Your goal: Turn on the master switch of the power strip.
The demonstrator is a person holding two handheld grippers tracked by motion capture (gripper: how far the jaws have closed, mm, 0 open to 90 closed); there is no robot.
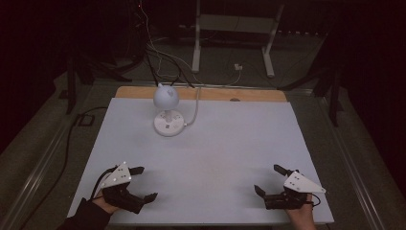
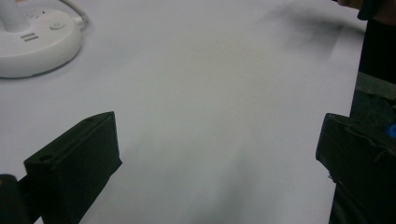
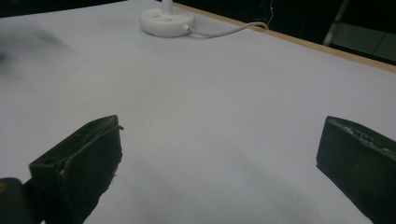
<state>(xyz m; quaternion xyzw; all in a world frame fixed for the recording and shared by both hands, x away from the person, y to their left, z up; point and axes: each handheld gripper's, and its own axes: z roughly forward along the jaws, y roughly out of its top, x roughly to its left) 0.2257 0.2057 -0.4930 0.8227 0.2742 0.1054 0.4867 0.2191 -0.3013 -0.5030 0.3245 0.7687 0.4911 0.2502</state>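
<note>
While nothing is being held, the left gripper [image 1: 143, 183] and right gripper [image 1: 269, 178] are resting wide apart near the table's [image 1: 230, 139] front edge, both facing the white lamp [image 1: 168, 111], apparently readying a reach.

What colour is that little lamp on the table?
White, base and round head alike; the lamp shows best in the high view.
</note>
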